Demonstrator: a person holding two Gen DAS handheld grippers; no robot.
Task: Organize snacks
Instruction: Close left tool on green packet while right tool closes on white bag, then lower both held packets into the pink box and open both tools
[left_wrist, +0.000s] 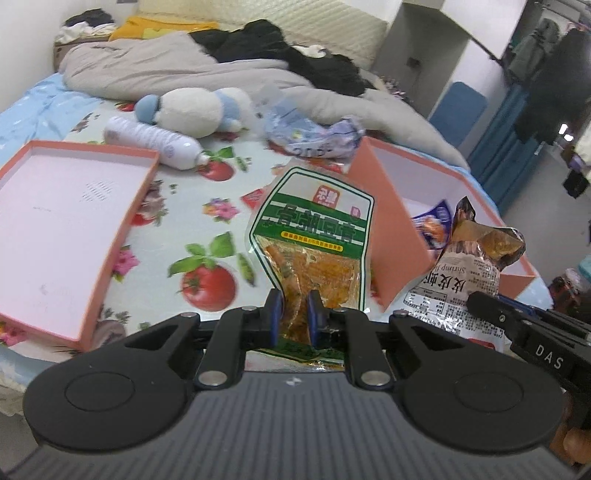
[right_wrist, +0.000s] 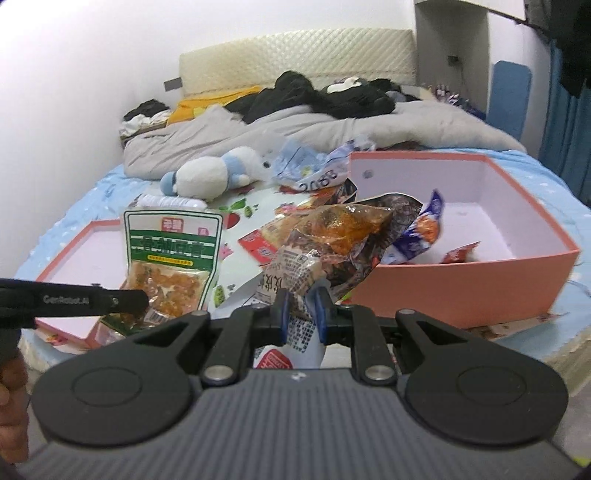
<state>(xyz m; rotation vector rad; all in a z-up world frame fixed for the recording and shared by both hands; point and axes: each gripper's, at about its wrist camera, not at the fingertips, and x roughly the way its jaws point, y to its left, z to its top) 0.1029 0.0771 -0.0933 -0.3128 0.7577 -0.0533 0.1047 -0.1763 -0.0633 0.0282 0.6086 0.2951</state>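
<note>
Left wrist view: the left hand-held gripper (left_wrist: 295, 314) pinches the bottom of a green pack (left_wrist: 312, 236), which sticks up over the bed (left_wrist: 221, 192).
Left grip: the jaws are almost together, with the pack between the blue pads. The pack is held.
Right wrist view: the right hand-held gripper (right_wrist: 303, 308) pinches a shrimp pack (right_wrist: 325, 251) low down, near its printed end.
Right grip: narrow, closed on the pack.
Where the snacks are: both held packs are up in the air, side by side, near the open box (right_wrist: 461, 273). More snacks sit inside the box. A red pack (right_wrist: 260, 245) lies on the sheet near it.
Other things: a flat lid (left_wrist: 70, 229) lies to the left. A bottle (left_wrist: 155, 142) and a plush toy (left_wrist: 192, 110) lie farther back.
What could go wrong, one: each pack is held only by a thin edge. I think it could slip out if shaken, because the wrap looks slick.
What could go wrong, two: the two packs are close. They could bump each other, or catch on the box wall, and get pulled loose.
What could go wrong, three: the shrimp pack looks floppy and top-heavy, so it may flop over.
Writing: the shrimp pack says "Shrimp". One gripper arm says "DAS", the other "GenRobot.AI". A crumpled bag shows "2088". The green pack has Chinese letters I cannot read clearly.
</note>
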